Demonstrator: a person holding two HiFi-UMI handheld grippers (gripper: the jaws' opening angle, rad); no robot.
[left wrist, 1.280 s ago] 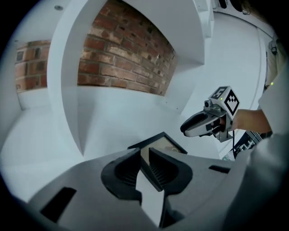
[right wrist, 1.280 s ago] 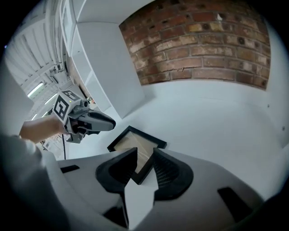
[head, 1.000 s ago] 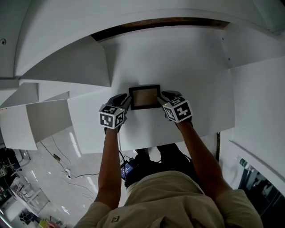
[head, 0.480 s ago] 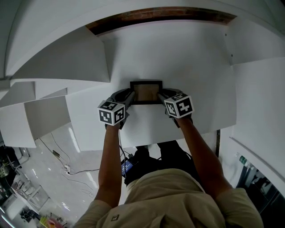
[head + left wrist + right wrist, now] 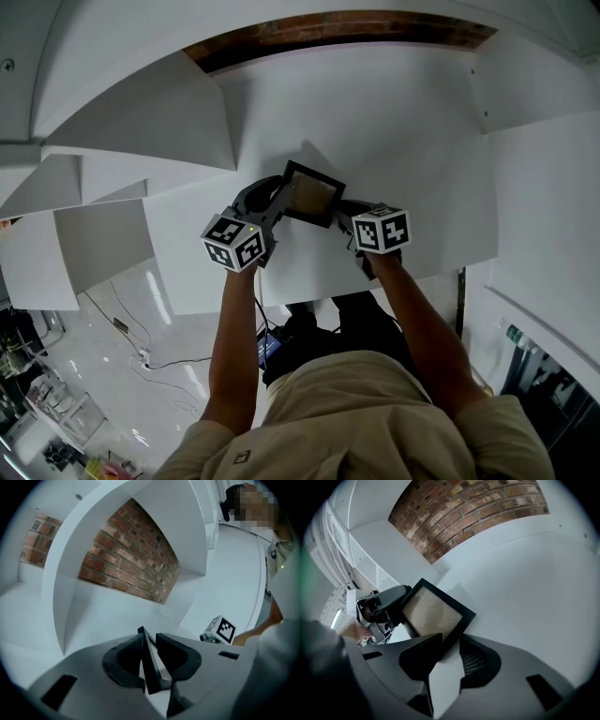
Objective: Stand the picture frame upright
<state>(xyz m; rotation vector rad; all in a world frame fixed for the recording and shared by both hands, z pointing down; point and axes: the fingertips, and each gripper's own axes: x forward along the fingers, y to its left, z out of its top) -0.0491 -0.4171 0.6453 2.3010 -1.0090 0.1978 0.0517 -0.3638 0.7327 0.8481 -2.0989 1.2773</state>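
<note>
The black picture frame (image 5: pixel 310 194) with a tan face hangs tilted over the white shelf board (image 5: pixel 412 141), its left side raised. My left gripper (image 5: pixel 277 199) is shut on the frame's left edge; in the left gripper view the thin black edge (image 5: pixel 148 665) is pinched between the pads. My right gripper (image 5: pixel 338 212) is at the frame's lower right corner. In the right gripper view that corner of the frame (image 5: pixel 435 612) sits between the pads, which touch it while the jaws are opening slightly.
A brick wall (image 5: pixel 337 28) closes the back of the shelf bay. White dividers stand to the left (image 5: pixel 150 122) and right (image 5: pixel 544 187). The board's front edge (image 5: pixel 309 302) lies just behind the grippers, over the person's arms.
The frame has turned from lying square between the grippers to tilted, its left side lifted. The left gripper rose and moved farther in; the right stayed at the lower right corner.
</note>
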